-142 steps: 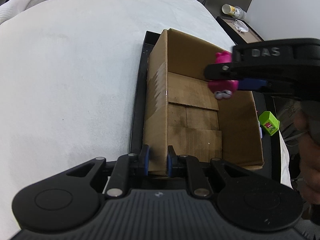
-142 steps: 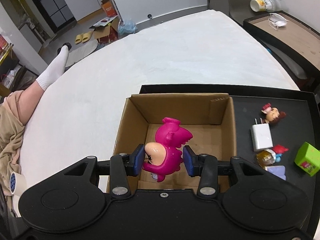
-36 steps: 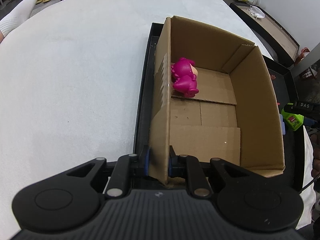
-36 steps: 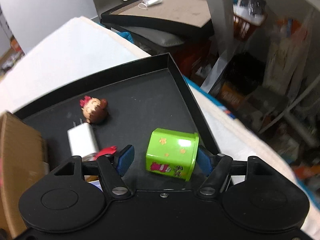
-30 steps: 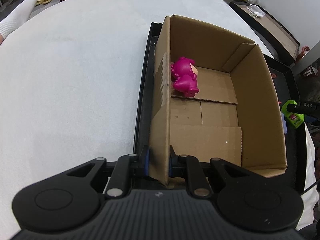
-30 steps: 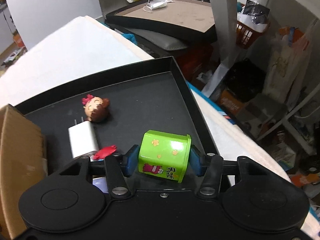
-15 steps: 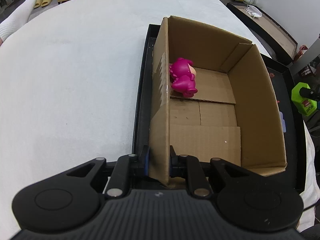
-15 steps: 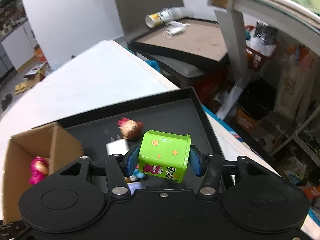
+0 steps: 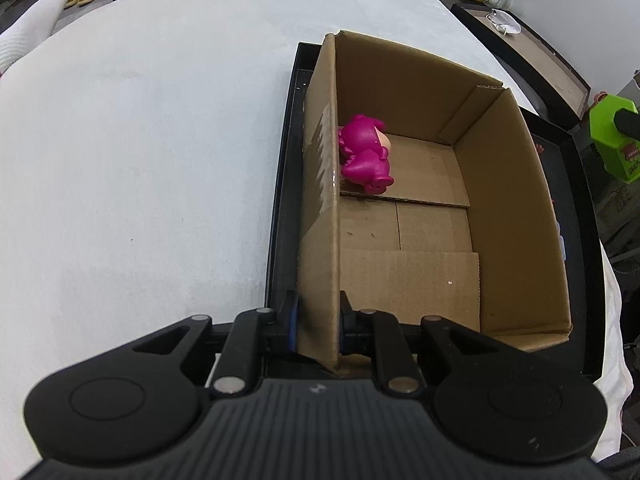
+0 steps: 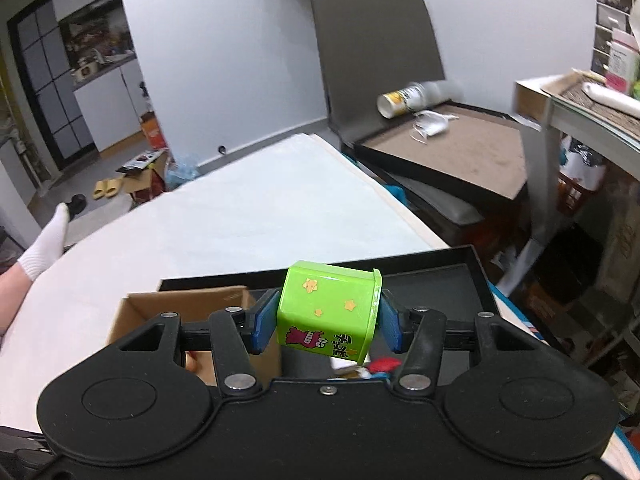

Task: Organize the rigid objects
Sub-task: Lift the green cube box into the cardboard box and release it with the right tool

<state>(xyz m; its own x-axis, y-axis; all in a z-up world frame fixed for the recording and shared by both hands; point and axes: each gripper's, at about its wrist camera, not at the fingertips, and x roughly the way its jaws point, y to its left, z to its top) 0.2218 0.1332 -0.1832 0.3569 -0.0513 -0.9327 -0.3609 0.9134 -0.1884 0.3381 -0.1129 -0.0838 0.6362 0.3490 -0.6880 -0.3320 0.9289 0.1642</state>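
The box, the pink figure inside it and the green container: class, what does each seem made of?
Box: corrugated cardboard, matt brown, with folded flaps. Pink figure: probably moulded plastic, smooth and slightly glossy. Green container: likely glossy plastic, with a rim and printed stars.

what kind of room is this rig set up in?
Looks like a lived-in home room, not a lab. A bed-like white padded surface holds the tray; slippers lie on the floor, and cluttered shelving stands on the right. Hedged.

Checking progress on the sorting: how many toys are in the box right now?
1: a pink figure lying against the box's left wall. Nothing looks hidden.
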